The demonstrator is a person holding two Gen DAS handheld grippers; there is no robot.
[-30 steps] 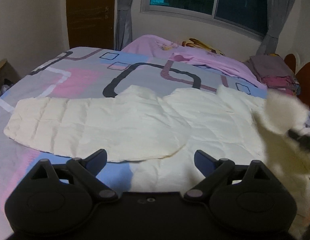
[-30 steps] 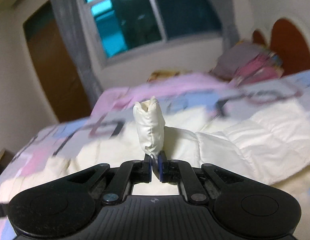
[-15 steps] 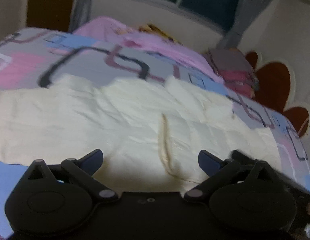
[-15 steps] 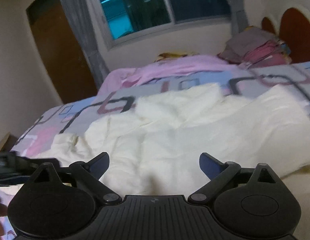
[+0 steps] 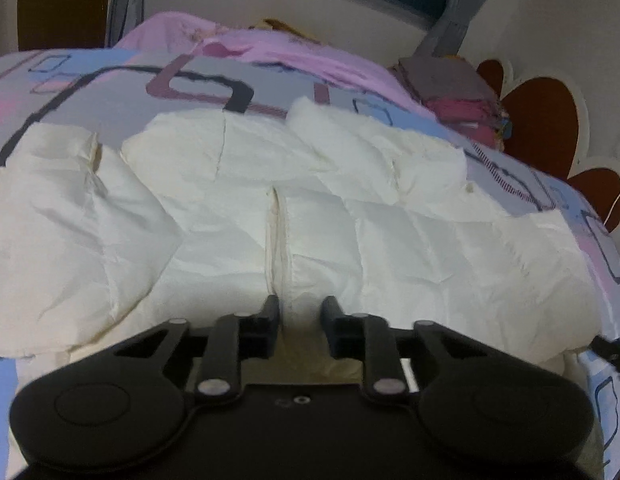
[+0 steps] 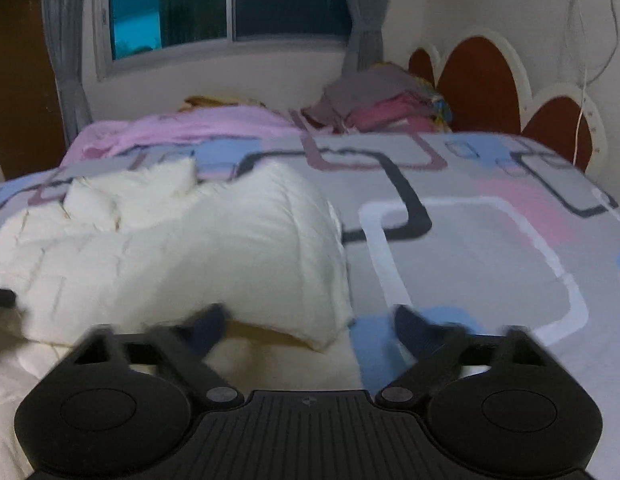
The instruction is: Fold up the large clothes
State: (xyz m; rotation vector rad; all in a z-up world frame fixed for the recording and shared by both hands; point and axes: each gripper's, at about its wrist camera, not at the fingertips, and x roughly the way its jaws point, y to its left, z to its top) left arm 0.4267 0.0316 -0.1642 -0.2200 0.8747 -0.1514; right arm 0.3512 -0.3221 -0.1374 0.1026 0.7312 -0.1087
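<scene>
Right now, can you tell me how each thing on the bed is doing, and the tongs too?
White puffy jacket: spread flat on the bed, partly folded, right end lumped up.
Left tongs: closing on a ridge of jacket fabric at its near edge.
Right tongs: closing, nothing gripped, at the jacket's right corner.
Clothes pile: folded, stacked by the headboard.
Bedspread: smooth.

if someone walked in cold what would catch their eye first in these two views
The big cream puffy jacket spread across the patterned bedspread fills both views. Next, the left gripper at its near hem, jaws closing with a ridge of cream fabric between them. Behind, a stack of folded clothes sits by the red scalloped headboard.
</scene>
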